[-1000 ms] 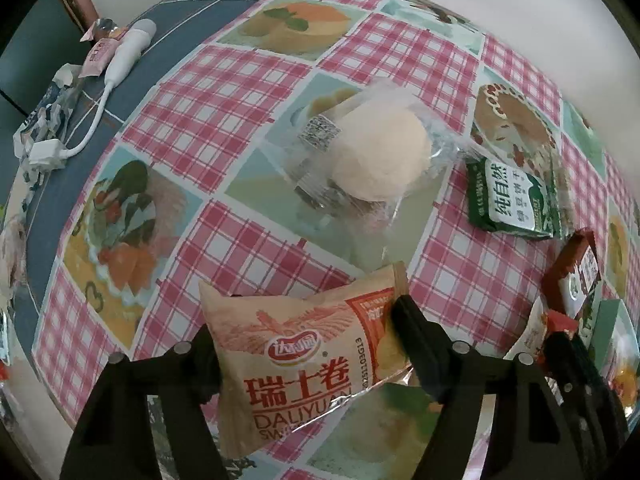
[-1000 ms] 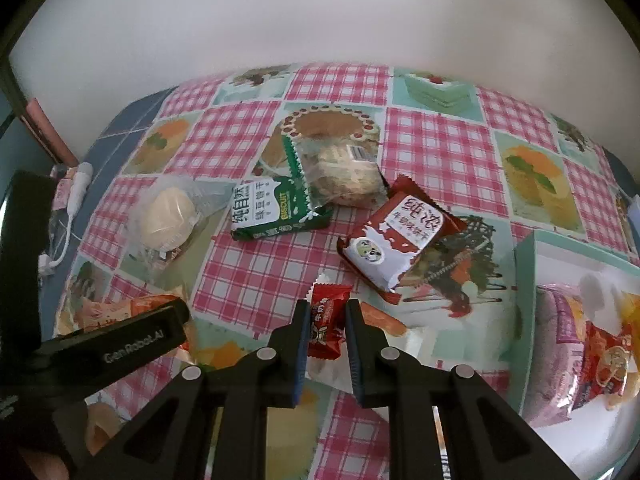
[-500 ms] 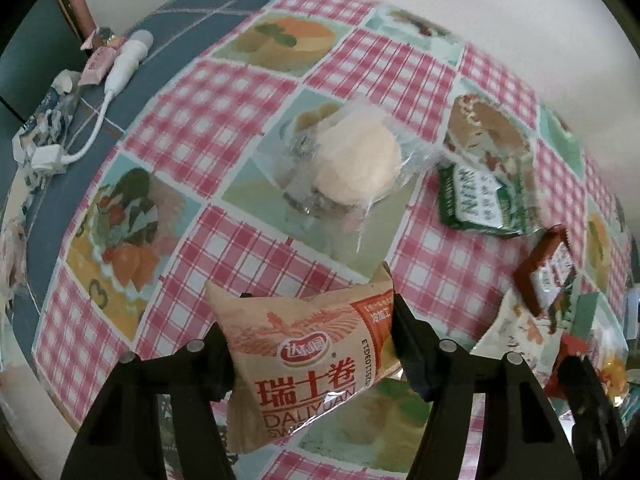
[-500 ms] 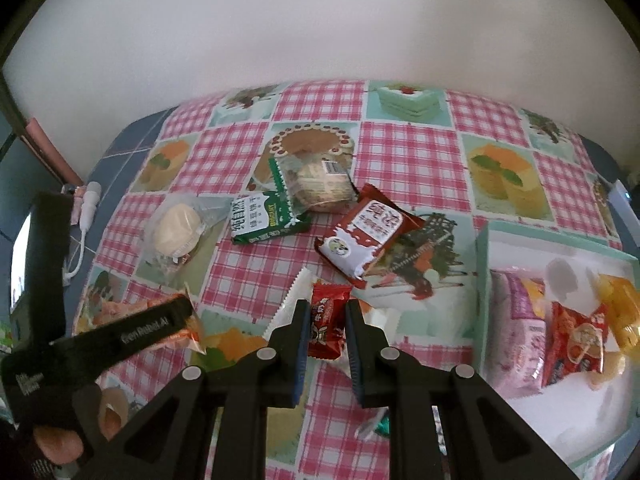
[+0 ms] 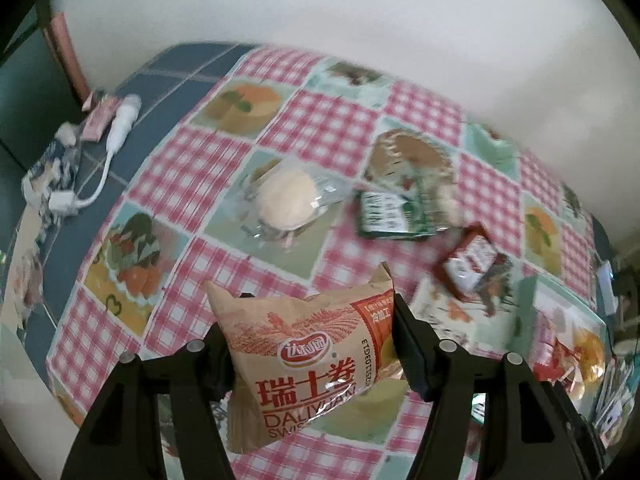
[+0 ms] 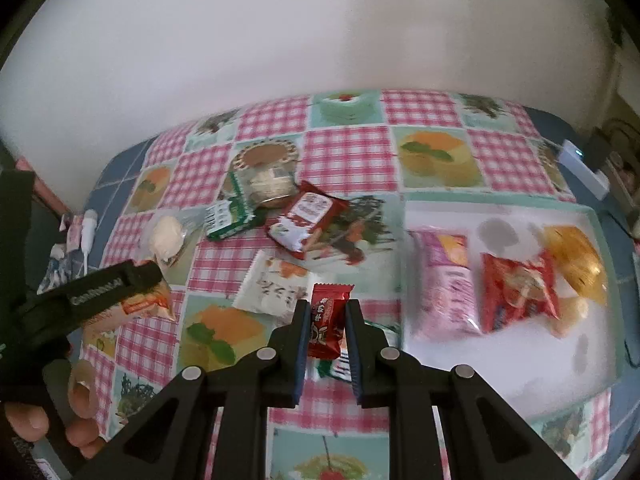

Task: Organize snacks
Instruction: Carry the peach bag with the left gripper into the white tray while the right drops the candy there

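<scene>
Two hand-held claws hang over a counter [image 6: 348,152] w/ a pink-check cloth printed w/ cakes. The left claw [image 5: 312,340] is clamped on a tan Swiss-roll packet [image 5: 308,344], gripped across its width, clear of the cloth at the near left. The right claw [image 6: 328,328] is pinched tight on a small red candy [image 6: 326,326], held upright by its middle, near centre.

At the right sits a pale tray [image 6: 500,208] already holding a pink packet [image 6: 446,280], a red packet [image 6: 518,292] and a yellow-wrapped snack [image 6: 574,260]. Loose on the cloth, farther off: a clear-wrapped round bun [image 5: 286,200], a green biscuit packet [image 5: 390,212], a red-and-white packet [image 6: 306,216], a white packet [image 6: 270,290] just beyond the candy. A white cable [image 5: 112,148] lies at the far left edge.

Handling, as a judgement: the roll packet looks light, puffy w/ air, soft inside, so a hard squeeze could crush the cake; its film is prob. slippery. Best held across the middle, as it is, or by a crimped end seam. The candy seems tiny, light and firm; the twisted ends would slip, so mid-body is the safer hold. Both likely go to the tray.
</scene>
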The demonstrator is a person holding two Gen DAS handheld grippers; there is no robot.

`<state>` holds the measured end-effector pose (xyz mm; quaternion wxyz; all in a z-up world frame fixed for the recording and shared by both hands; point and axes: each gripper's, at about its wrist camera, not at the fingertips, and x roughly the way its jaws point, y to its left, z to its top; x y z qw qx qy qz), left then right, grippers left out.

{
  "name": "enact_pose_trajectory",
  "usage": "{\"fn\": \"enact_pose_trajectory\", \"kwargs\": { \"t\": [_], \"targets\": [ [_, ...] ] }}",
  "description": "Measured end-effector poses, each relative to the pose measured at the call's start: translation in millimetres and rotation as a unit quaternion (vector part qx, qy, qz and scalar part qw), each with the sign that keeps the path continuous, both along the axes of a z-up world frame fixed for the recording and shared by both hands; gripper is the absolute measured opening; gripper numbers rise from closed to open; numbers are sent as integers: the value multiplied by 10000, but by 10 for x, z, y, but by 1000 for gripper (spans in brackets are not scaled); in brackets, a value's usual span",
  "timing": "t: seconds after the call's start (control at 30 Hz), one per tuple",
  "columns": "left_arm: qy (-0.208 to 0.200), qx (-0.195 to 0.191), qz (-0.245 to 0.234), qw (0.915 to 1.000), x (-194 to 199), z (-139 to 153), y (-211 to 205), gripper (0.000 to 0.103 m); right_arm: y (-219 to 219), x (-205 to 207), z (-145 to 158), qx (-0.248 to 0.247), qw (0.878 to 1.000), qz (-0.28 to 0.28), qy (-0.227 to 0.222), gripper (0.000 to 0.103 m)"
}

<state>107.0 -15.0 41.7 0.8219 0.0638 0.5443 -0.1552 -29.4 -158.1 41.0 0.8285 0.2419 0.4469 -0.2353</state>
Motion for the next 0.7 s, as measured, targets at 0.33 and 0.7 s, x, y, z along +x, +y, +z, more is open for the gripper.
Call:
{"fn": "enact_pose_trajectory", "kwargs": {
  "t": [0.33, 0.7],
  "targets": [
    [-273, -179, -777, 9964, -414, 243, -484, 67, -480, -732, 92, 79, 9930, -1177, 6, 19],
    [89, -287, -1890, 9815, -1056, 169, -1235, 67, -1153, -1403, -59, 391, 9742, -2218, 127, 19]
  ]
}}
